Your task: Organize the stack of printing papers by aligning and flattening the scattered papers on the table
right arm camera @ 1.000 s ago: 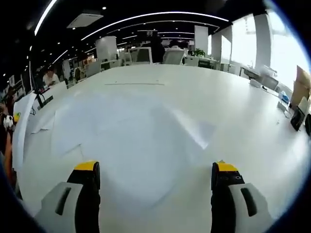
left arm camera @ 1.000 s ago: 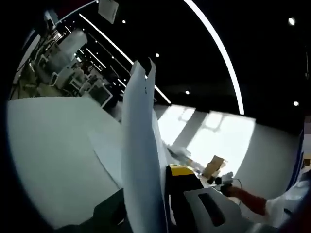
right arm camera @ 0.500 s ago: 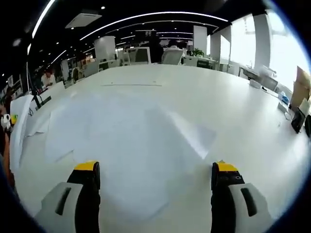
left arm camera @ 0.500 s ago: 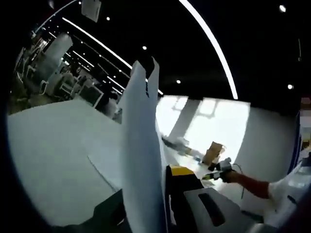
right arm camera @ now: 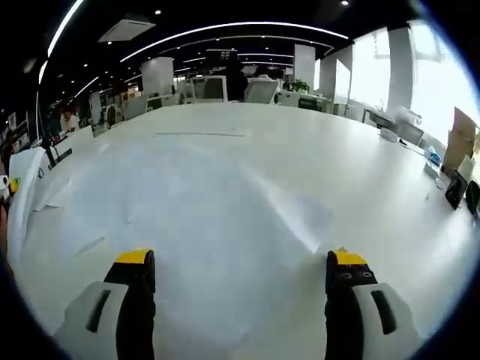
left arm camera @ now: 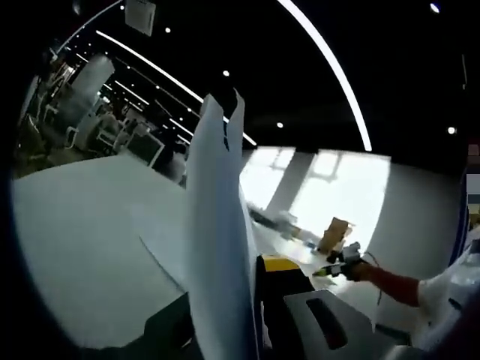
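My left gripper point(left arm camera: 251, 281) is shut on white printing sheets point(left arm camera: 216, 225) that stand up edge-on from between its jaws, lifted above the white table point(left arm camera: 82, 225). More paper point(left arm camera: 169, 240) lies flat behind them. In the right gripper view, several loose white sheets point(right arm camera: 202, 202) lie scattered and overlapping across the table point(right arm camera: 225, 116), one with a raised corner point(right arm camera: 300, 217). My right gripper point(right arm camera: 240, 262) hovers just above them, open, nothing between its yellow-tipped fingers point(right arm camera: 135, 259). The held sheets point(right arm camera: 22, 187) show at the left edge there. The right gripper point(left arm camera: 339, 268) appears at the right of the left gripper view, held by a hand.
Office chairs and monitors point(right arm camera: 225, 86) line the table's far end. A cardboard box point(right arm camera: 457, 139) and small dark devices point(right arm camera: 456, 187) sit at the right edge. A person point(right arm camera: 71, 120) sits at far left. The far half of the table is bare.
The right gripper view has shifted a little over the scattered sheets, and the left gripper view has tilted slightly. The grip on the upright sheets is unchanged and the right jaws stay open.
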